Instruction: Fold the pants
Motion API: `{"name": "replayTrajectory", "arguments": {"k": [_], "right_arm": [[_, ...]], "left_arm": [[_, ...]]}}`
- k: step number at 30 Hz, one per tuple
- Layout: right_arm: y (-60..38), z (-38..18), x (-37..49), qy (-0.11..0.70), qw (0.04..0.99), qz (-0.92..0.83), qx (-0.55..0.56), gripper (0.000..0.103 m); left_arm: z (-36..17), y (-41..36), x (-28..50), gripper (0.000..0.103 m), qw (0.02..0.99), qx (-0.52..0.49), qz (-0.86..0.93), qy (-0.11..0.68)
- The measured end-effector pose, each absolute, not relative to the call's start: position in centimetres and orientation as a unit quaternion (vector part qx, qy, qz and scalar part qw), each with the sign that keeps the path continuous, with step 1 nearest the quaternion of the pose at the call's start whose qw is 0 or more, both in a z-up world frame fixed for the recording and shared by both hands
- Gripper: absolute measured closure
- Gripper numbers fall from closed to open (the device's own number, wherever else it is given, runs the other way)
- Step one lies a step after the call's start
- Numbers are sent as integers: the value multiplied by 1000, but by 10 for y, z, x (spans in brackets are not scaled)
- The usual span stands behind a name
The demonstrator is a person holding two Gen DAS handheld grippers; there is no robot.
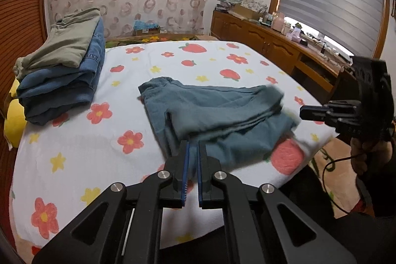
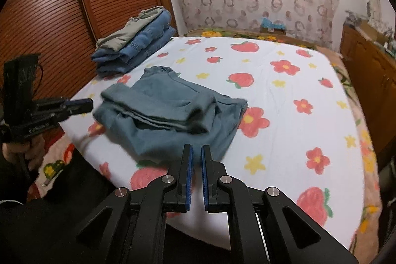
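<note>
Teal pants (image 1: 212, 115) (image 2: 173, 113) lie folded in a loose bundle on the bed's flower-and-strawberry sheet (image 1: 99, 147) (image 2: 284, 115), near its front edge. My left gripper (image 1: 193, 144) hovers just short of the bundle's near edge, jaws shut with only a thin slit between the blue pads and nothing in them. It also shows in the right wrist view as the left gripper (image 2: 84, 104), off the bundle's left end. My right gripper (image 2: 196, 147) is likewise shut and empty at the near edge. In the left wrist view the right gripper (image 1: 307, 113) stands just right of the pants.
A stack of folded clothes (image 1: 66, 76) (image 2: 138, 48), denim with an olive piece on top, sits at the bed's far left. A louvred wooden door (image 2: 49, 16) stands left, and a cluttered wooden cabinet (image 1: 259, 41) right. A yellow object (image 1: 14, 123) lies beside the stack.
</note>
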State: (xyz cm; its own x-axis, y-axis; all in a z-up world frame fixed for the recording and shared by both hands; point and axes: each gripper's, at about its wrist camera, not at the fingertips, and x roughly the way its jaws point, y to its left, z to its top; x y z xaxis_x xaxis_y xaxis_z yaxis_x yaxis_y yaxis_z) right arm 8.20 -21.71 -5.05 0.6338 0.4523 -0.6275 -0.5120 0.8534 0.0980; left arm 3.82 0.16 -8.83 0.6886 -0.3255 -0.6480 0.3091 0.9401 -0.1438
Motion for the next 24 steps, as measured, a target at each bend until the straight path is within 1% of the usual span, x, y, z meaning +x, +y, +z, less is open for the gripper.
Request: {"name": "replayTrajectory", "arguments": {"k": [2, 3, 4, 5, 7, 8, 9, 15, 24], "right_arm": [[-217, -47, 79, 330, 905, 264, -48, 97], [-216, -46, 77, 328, 905, 266, -48, 95], [-216, -45, 78, 326, 906, 265, -50, 95], [-215, -44, 78, 326, 906, 264, -52, 93], [-211, -46, 81, 328, 906, 261, -57, 84], [-209, -48, 83, 330, 905, 260, -59, 76], [-207, -50, 84, 332, 905, 260, -61, 72], [-193, -59, 97, 347, 898, 262, -75, 66], [-177, -68, 121, 367, 890, 252, -102, 65]], "left_arm": [[-87, 3, 39, 87, 920, -13, -170, 353], [-87, 4, 41, 77, 920, -12, -168, 353], [-88, 4, 42, 72, 920, -13, -168, 354], [-90, 4, 44, 69, 919, -13, -169, 356], [-94, 3, 47, 59, 916, -13, -170, 363], [-97, 2, 48, 58, 915, -12, -170, 366], [-99, 1, 49, 58, 914, -9, -169, 370], [-115, -5, 66, 58, 903, 11, -154, 402], [-115, -8, 85, 58, 899, 15, -162, 406]]}}
